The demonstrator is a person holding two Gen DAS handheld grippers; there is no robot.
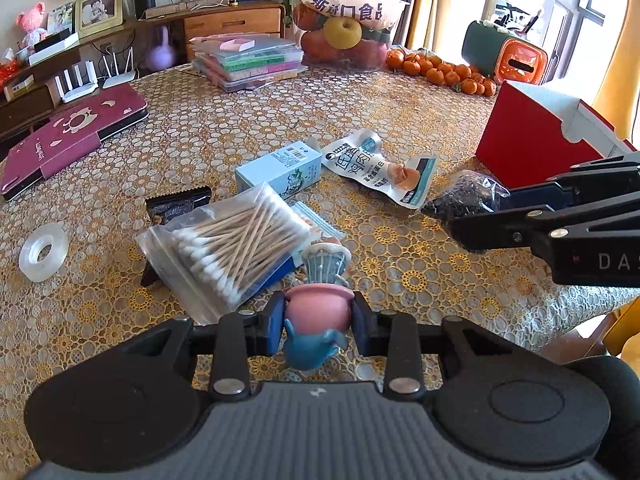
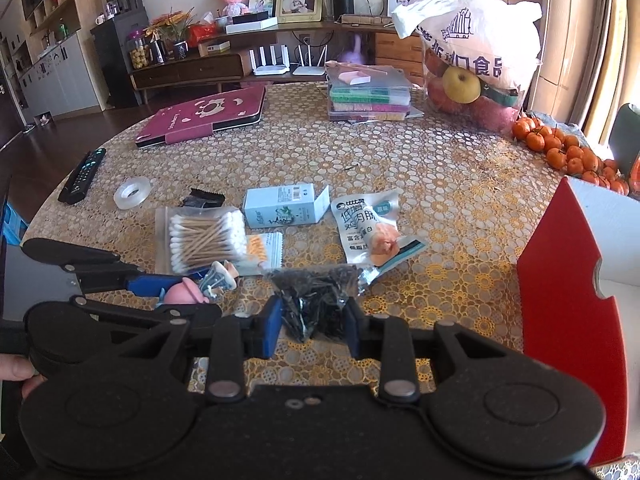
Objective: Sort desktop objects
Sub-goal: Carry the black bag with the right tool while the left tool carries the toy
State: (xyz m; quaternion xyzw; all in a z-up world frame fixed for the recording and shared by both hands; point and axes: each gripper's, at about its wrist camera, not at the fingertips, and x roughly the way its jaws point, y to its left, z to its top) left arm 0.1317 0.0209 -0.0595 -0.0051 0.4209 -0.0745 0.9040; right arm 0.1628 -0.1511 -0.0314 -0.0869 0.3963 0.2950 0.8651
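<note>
My left gripper (image 1: 318,318) is shut on a small pink and blue toy figurine (image 1: 316,312), held just above the table; it also shows in the right wrist view (image 2: 188,290). My right gripper (image 2: 312,320) is shut on a clear bag of dark dried bits (image 2: 316,300), seen from the left wrist view (image 1: 464,198) too. On the table lie a bag of cotton swabs (image 1: 232,240), a light blue carton (image 1: 280,168), a white snack pouch (image 1: 380,168), a black sachet (image 1: 178,204) and a tape roll (image 1: 42,252).
An open red box (image 1: 532,148) stands at the right, near my right gripper. Farther back are a maroon tablet case (image 1: 72,136), stacked clear cases (image 1: 248,60), a fruit bag (image 1: 344,12) and tangerines (image 1: 440,70). A remote (image 2: 82,176) lies at the left edge.
</note>
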